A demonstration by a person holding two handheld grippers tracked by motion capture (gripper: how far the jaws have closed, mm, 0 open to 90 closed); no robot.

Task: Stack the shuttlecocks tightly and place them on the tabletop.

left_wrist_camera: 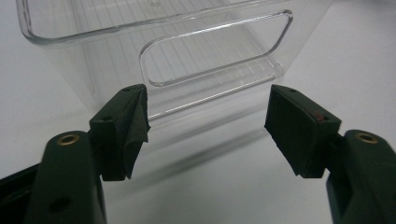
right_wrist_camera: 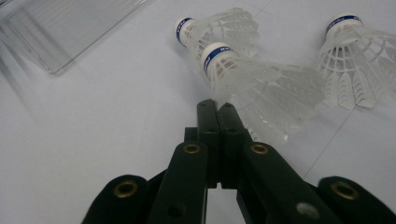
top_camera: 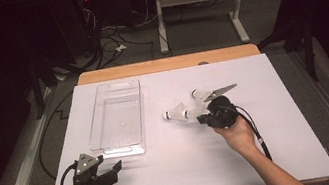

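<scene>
Three white shuttlecocks with blue-banded corks lie right of the table's middle. In the right gripper view one (right_wrist_camera: 219,28) lies farthest, one (right_wrist_camera: 261,84) sits just ahead of the jaws, and one (right_wrist_camera: 350,60) rests at the right. My right gripper (right_wrist_camera: 217,106) (top_camera: 201,119) is shut, its tips over the near edge of the middle shuttlecock's (top_camera: 191,114) skirt; I see nothing pinched between them. My left gripper (left_wrist_camera: 208,126) (top_camera: 116,166) stands open and holds nothing, low over the table just before the handle end of a clear plastic tray (left_wrist_camera: 215,51) (top_camera: 111,149).
The tray holds nothing and lies lengthwise left of centre on the white table sheet (top_camera: 180,171). A wooden table edge (top_camera: 168,64) runs along the far side. Cables trail from both grippers toward the near edge. Beyond the table are a dark floor, table legs and cables.
</scene>
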